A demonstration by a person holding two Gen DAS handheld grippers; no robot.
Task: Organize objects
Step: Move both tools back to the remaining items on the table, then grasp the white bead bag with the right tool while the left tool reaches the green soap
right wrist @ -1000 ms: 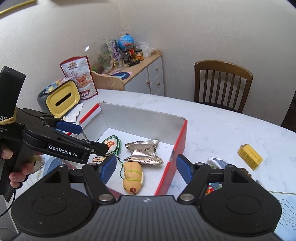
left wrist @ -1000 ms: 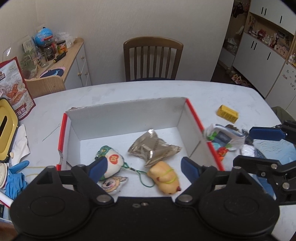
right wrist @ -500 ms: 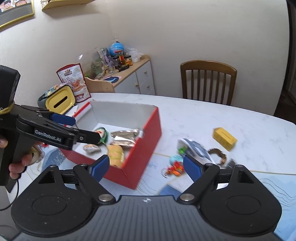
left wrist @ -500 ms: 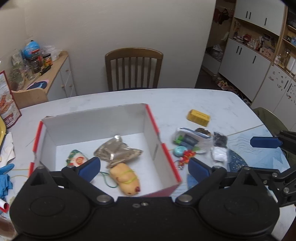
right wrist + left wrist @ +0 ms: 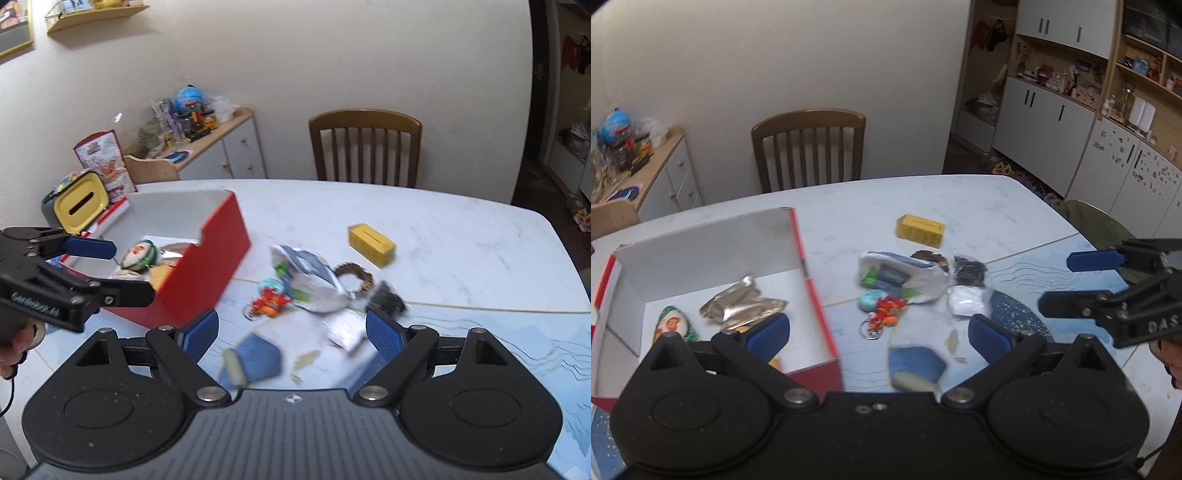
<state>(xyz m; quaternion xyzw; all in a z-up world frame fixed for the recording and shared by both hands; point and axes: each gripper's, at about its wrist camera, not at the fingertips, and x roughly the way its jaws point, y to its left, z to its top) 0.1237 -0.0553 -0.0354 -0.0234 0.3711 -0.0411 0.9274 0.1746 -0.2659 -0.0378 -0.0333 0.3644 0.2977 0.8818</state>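
Note:
A red box [image 5: 803,251] with a white inside stands on the table at the left. It holds a silver foil packet [image 5: 742,308] and a green-and-white charm [image 5: 670,325]. To its right lie a clear pouch [image 5: 901,275], a red-orange keychain [image 5: 884,317], a yellow box [image 5: 919,230], a black packet [image 5: 967,271], a white packet [image 5: 966,304] and a blue pouch [image 5: 916,363]. My left gripper [image 5: 879,334] hangs open above the keychain and blue pouch. My right gripper [image 5: 291,330] is open over the same heap, near the white packet [image 5: 345,328]. Neither holds anything.
A wooden chair [image 5: 809,147] stands behind the table and a cluttered sideboard [image 5: 646,166] is at the back left. A yellow-lidded bin [image 5: 79,203] and a snack bag [image 5: 107,162] sit beyond the box. White cabinets [image 5: 1071,129] line the right wall.
Both grippers have swung right, away from the box's inside and over the loose items beside it. Both have stayed open and empty.

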